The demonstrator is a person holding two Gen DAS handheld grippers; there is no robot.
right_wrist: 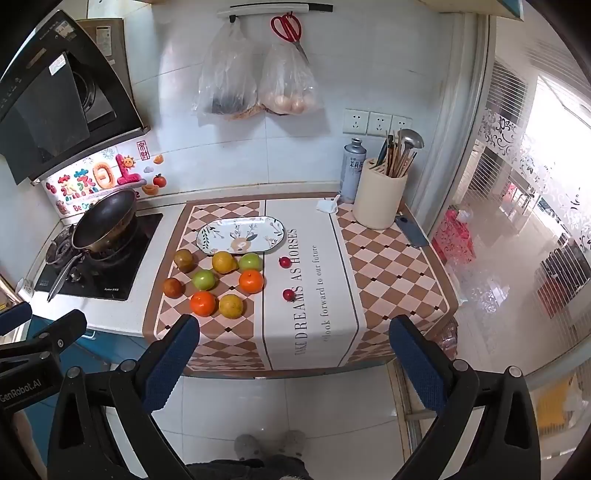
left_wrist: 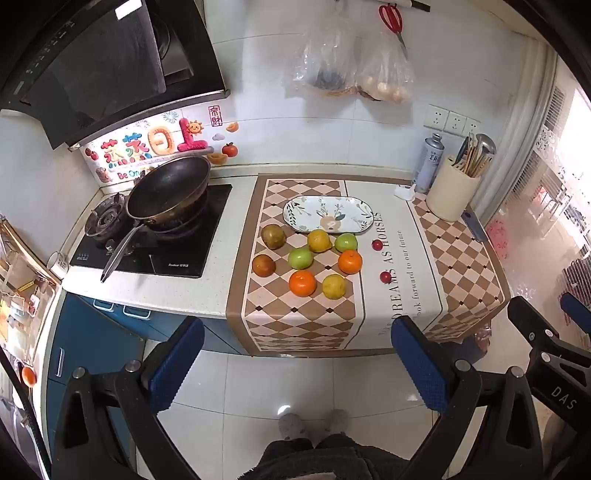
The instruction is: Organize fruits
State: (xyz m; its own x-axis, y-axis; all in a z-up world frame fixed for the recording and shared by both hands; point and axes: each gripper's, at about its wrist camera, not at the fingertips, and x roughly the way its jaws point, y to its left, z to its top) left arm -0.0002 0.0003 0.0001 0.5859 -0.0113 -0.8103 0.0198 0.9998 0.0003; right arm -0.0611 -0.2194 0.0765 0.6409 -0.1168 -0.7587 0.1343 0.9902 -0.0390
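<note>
Several fruits lie on a checkered mat (left_wrist: 295, 317) (right_wrist: 388, 266) on the counter: two oranges (left_wrist: 302, 283) (right_wrist: 202, 303), two yellow fruits (left_wrist: 334, 286) (right_wrist: 231, 305), two green apples (left_wrist: 300, 258) (right_wrist: 203, 279), two brown fruits (left_wrist: 263, 265) (right_wrist: 173, 287) and two small red fruits (left_wrist: 385, 277) (right_wrist: 288, 294). An empty oval patterned plate (left_wrist: 328, 214) (right_wrist: 240, 234) sits just behind them. My left gripper (left_wrist: 297, 354) and my right gripper (right_wrist: 295, 354) are both open and empty, held back from the counter's front edge above the floor.
A wok (left_wrist: 168, 192) (right_wrist: 105, 219) sits on the gas stove at the left. A utensil holder (left_wrist: 452, 197) (right_wrist: 380, 199) and a spray can (left_wrist: 428, 162) (right_wrist: 352, 171) stand at the back right. Bags (left_wrist: 347, 62) and scissors (right_wrist: 288, 29) hang on the wall.
</note>
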